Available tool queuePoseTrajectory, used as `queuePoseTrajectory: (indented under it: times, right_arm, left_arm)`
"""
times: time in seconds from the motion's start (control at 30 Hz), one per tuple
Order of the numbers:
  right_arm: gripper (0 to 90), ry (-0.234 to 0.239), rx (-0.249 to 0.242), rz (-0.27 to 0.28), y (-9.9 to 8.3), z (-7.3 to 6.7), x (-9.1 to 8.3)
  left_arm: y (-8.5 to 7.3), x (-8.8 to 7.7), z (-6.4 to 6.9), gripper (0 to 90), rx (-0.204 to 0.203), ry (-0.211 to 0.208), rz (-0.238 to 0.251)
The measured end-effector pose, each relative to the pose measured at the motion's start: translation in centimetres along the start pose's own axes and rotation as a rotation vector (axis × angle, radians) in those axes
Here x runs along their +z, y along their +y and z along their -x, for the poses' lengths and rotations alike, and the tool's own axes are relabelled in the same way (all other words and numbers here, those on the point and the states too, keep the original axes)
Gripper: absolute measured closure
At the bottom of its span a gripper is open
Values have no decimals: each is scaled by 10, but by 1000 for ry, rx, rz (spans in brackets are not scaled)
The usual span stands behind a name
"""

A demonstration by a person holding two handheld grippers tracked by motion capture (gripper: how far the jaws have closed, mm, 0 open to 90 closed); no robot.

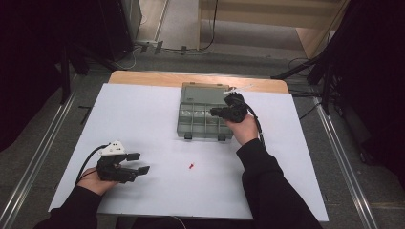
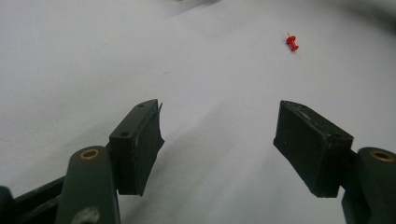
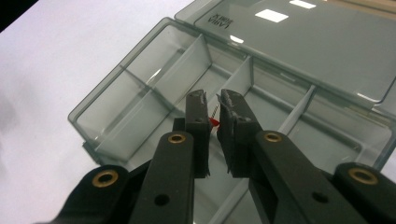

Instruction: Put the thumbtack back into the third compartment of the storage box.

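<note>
A white, smooth-topped bench [image 1: 143, 119] carries a rectangular compartment box [image 1: 203, 114] of smoky translucent plastic, its flat lid folded open at the far side. Over the box's open compartments hangs the right claw [image 3: 213, 122], its black pads nearly together, pinching a red pushpin [image 3: 214, 122] whose thin metal point angles upward between them. The left claw [image 2: 217, 140] rests spread wide, nothing between its pads. A second red pushpin [image 2: 292, 43] lies on its side on bare bench, near the front middle.

Left claw [image 1: 136, 162] gapes wide; right claw [image 1: 213, 111] nearly closed
</note>
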State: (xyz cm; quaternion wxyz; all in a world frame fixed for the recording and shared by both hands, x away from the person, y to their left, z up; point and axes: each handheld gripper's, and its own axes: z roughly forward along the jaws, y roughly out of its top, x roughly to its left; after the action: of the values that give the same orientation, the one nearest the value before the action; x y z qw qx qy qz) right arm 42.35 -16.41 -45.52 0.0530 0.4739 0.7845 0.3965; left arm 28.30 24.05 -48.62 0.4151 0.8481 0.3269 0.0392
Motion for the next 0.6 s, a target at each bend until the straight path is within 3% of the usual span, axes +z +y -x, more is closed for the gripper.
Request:
queuePoseTrajectory:
  times: [0.13, 0.6]
  right_arm:
    - [831, -16, -13, 13, 2, 1, 4]
    - [827, -60, 25, -21, 2, 12, 24]
  left_arm:
    - [1, 0, 1, 307, 0, -4, -1]
    - [0, 1, 0, 307, 0, -8, 1]
